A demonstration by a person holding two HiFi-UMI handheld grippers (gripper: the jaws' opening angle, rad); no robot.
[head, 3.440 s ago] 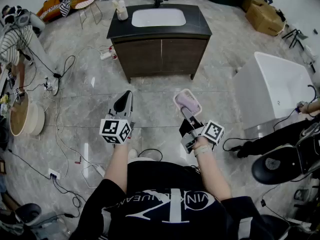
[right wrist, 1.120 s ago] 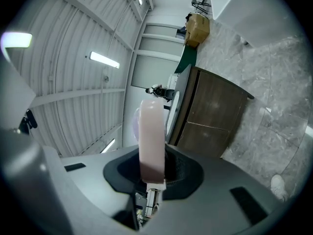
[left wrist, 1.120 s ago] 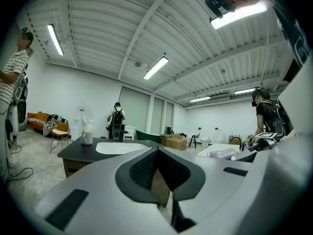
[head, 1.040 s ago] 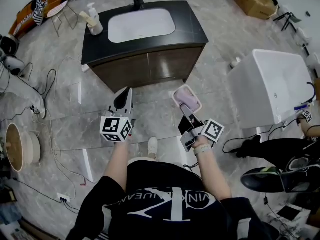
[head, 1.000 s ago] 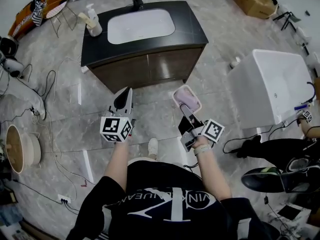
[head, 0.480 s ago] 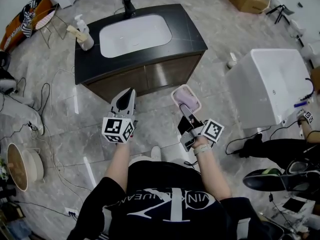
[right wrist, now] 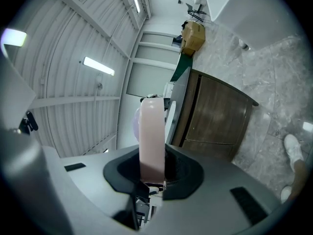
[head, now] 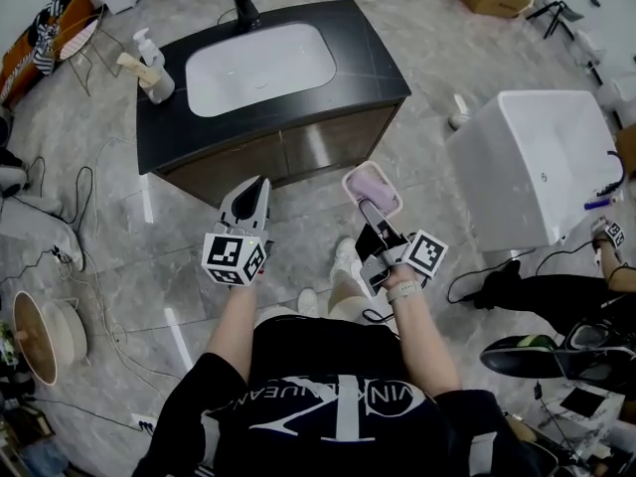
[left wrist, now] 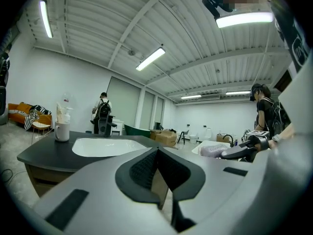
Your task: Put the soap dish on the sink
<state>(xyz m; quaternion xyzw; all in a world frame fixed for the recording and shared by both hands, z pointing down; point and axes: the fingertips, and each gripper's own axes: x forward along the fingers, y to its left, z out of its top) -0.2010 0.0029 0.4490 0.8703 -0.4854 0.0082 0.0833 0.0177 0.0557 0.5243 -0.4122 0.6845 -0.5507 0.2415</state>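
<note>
Now clamped by its rim in right gripper (head: 370, 210): soap dish (head: 374, 187), jutting ahead of the jaws; left gripper (head: 258, 185) alongside, shut, empty; sink (head: 260, 56) ahead of both, well apart; keep dish level, clear the counter (head: 383, 68) edge, lower onto bare top.

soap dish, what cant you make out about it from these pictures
Right gripper view: the soap dish shows edge-on, so its own rim hides its inside.
Head view: the lilac thing in it is too small to tell as soap; the right gripper covers the near rim.
Left gripper view: the dish is small at the right, its underside cut off by the body of the left gripper.
</note>
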